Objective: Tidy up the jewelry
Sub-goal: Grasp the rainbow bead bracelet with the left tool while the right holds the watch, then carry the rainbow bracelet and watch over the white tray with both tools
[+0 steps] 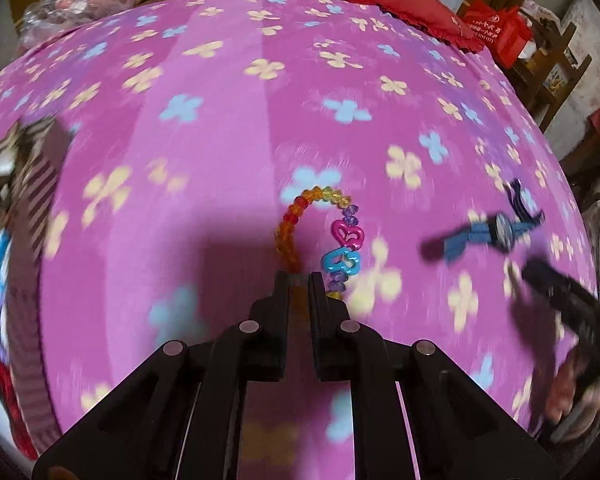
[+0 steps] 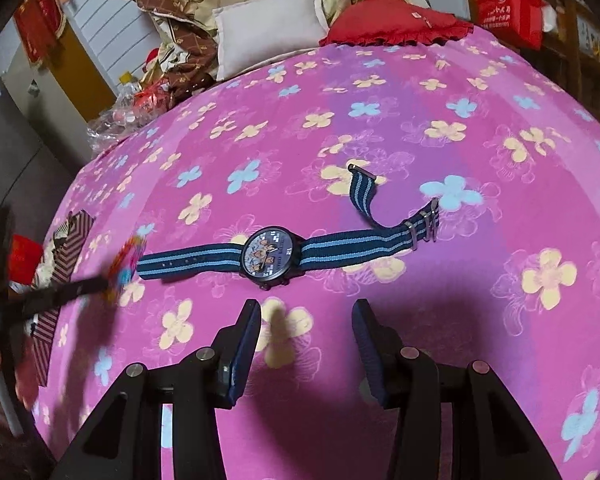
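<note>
My left gripper (image 1: 299, 280) is shut on a beaded bracelet (image 1: 320, 220) with orange, yellow and purple beads and pink and blue heart charms, held above the pink flowered bedspread (image 1: 220, 128). The bracelet shows blurred in the right wrist view (image 2: 126, 264), at the tip of the left gripper. A watch (image 2: 270, 258) with a blue striped strap lies flat on the bedspread, just ahead of my right gripper (image 2: 306, 312), which is open and empty. The watch also shows in the left wrist view (image 1: 500, 232), blurred, at the right.
A striped box (image 2: 66, 248) lies at the left edge of the bed; it also shows blurred in the left wrist view (image 1: 36, 208). A red cushion (image 2: 392, 20), a white pillow (image 2: 268, 28) and quilts sit at the bed's far end. A red bag (image 2: 508, 8) hangs far right.
</note>
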